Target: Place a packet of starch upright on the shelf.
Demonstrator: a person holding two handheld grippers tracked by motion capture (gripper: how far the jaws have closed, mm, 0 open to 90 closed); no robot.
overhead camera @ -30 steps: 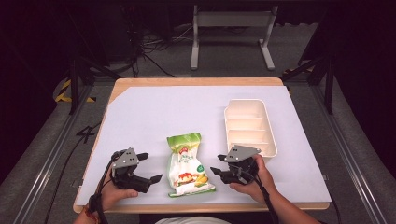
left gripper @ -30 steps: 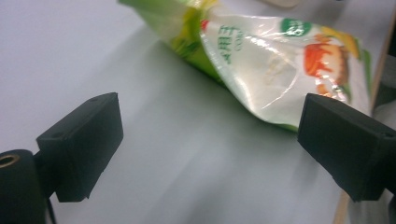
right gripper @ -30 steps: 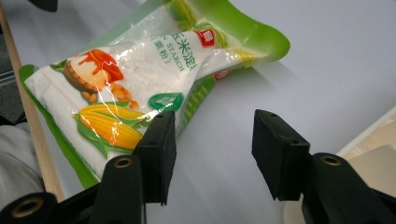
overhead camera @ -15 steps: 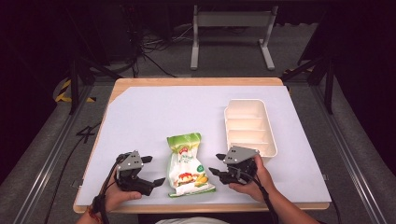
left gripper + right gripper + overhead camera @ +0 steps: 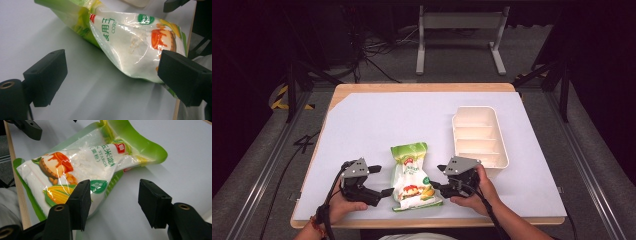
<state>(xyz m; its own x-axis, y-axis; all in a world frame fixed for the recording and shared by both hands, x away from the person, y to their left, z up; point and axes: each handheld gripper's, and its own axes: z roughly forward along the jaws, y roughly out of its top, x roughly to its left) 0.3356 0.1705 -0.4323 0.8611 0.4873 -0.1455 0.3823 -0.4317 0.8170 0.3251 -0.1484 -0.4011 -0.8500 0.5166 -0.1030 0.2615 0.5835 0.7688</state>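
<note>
The corn starch bag (image 5: 413, 172), green-edged and glossy, is lying flat between the left gripper (image 5: 381, 181) and right gripper (image 5: 437, 177), whose jaws are standing released, the right's having just been opening.

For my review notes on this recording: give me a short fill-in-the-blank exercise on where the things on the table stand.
1. The green and clear plastic bag of corn starch lies ____ the left tongs and the right tongs.
2. The jaws of both tongs stand ____, gripping nothing.
3. The cream plastic tray has ____ compartments.
4. The tray stands beside the ____ tongs.

Missing words: between; open; four; right
</note>
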